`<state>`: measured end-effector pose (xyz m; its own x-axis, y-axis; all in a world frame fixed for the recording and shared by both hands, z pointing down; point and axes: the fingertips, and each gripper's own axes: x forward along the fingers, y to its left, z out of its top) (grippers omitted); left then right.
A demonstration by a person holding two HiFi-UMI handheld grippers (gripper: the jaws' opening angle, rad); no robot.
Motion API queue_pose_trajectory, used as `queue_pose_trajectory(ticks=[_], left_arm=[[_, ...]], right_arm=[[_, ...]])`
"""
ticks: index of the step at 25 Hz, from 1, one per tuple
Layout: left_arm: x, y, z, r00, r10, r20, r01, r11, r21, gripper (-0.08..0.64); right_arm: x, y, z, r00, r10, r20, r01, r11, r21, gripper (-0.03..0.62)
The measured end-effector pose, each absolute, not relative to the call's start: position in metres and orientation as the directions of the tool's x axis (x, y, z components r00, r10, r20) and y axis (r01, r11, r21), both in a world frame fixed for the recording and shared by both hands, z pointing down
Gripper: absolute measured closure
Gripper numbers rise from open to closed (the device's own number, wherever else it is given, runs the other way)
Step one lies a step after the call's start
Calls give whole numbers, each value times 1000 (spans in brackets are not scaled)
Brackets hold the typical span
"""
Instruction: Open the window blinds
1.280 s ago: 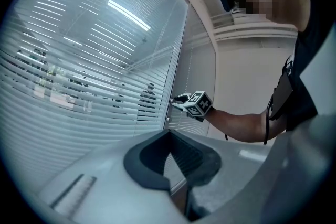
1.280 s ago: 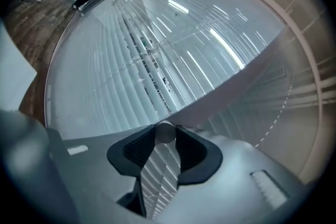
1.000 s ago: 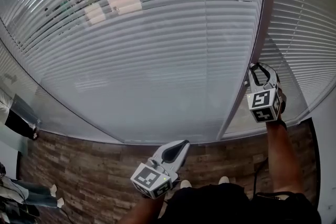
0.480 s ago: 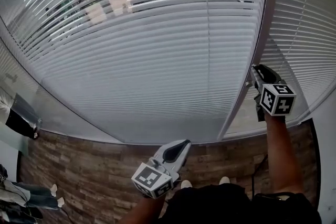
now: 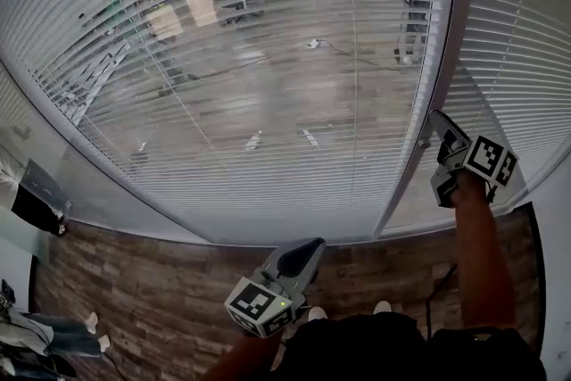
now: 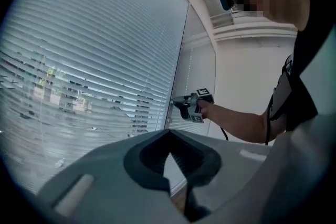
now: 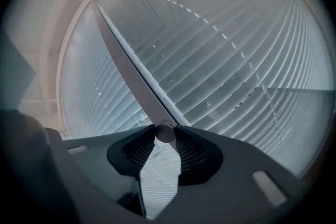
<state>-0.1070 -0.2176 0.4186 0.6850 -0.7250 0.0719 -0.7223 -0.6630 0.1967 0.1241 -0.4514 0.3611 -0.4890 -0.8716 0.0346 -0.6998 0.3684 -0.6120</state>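
Observation:
The wide window blinds (image 5: 268, 58) fill the head view, their slats turned flat so that a street and parked cars show through. My right gripper (image 5: 437, 128) reaches level to the blinds' right edge, rolled onto its side. In the right gripper view it (image 7: 165, 132) is shut on the round end of the pale tilt wand (image 7: 131, 68), which runs up and left from the jaws. My left gripper (image 5: 310, 247) hangs low in front of my body, shut and empty, well short of the blinds. The left gripper view shows its own tips (image 6: 168, 134) touching and the right gripper (image 6: 178, 104) beyond.
A brown window post (image 5: 443, 58) separates these blinds from a second set of shut blinds (image 5: 517, 49) at the right. Below the window lies a wood-plank floor (image 5: 134, 290). A person's legs (image 5: 45, 330) show at the lower left. A white wall (image 6: 247, 71) rises to the right.
My right gripper has rolled about its own axis on the wand, its marker cube swinging to the right. The slats have turned from nearly shut to flat, revealing the street. My left gripper stayed put.

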Motion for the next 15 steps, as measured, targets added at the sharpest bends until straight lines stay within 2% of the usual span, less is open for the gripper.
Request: queue_pose_trajectory(ticks=[10,15], left_arm=[[-107,-216,418,687,-724,61,-719,-665,202,560],[-105,-214,418,688,-723,60,-718,-667,200,560]], right_arm=[[123,-453,357,-489,-872,37,-725,382,-573,439],[122,-451,359,-442,-892,91,-835,372,-405,440]])
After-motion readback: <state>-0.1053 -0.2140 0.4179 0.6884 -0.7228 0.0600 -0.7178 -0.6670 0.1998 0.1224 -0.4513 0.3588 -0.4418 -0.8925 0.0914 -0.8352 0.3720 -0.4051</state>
